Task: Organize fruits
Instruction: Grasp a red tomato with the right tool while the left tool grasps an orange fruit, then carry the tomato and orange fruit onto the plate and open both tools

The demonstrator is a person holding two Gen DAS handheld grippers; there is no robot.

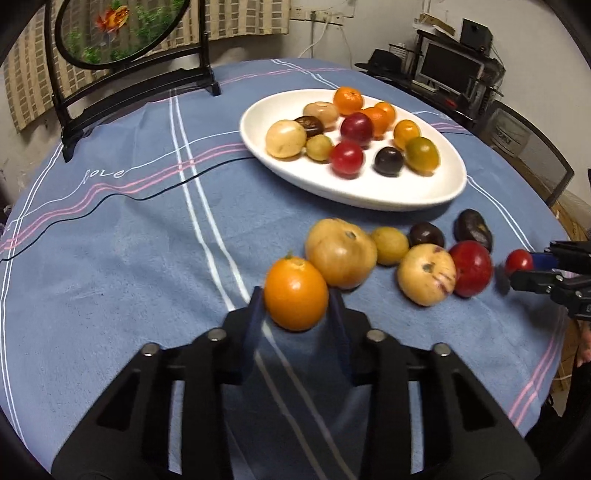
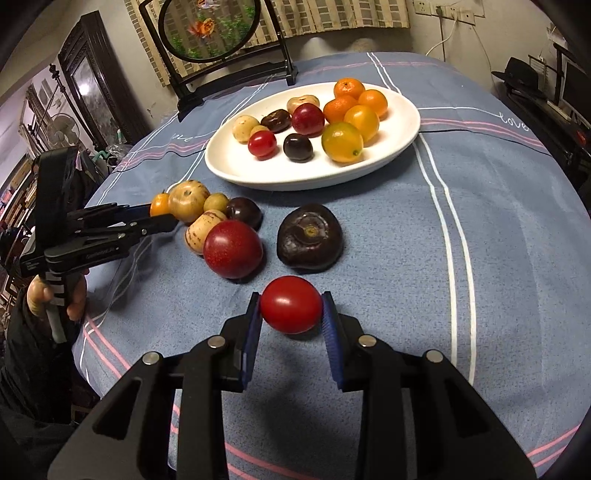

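Observation:
My left gripper [image 1: 296, 295] is shut on a small orange fruit [image 1: 295, 293], its blue pads pressing both sides, low over the blue tablecloth. My right gripper [image 2: 291, 308] is shut on a small red tomato [image 2: 291, 309]. The left gripper [image 2: 162, 216] with the orange fruit [image 2: 159, 205] shows at the left of the right wrist view; the right gripper [image 1: 526, 267] with the tomato [image 1: 518, 261] shows at the right edge of the left wrist view. A white oval plate [image 1: 406, 192] [image 2: 236, 166] farther back holds several fruits.
Loose fruits lie between grippers and plate: a tan fruit [image 1: 341, 253], a striped tan one [image 1: 426, 275], a large red one [image 2: 232, 248], a dark brown one [image 2: 309, 236]. A framed round screen [image 1: 122, 29] stands at the table's back. A hand [image 2: 75, 295] grips the left tool.

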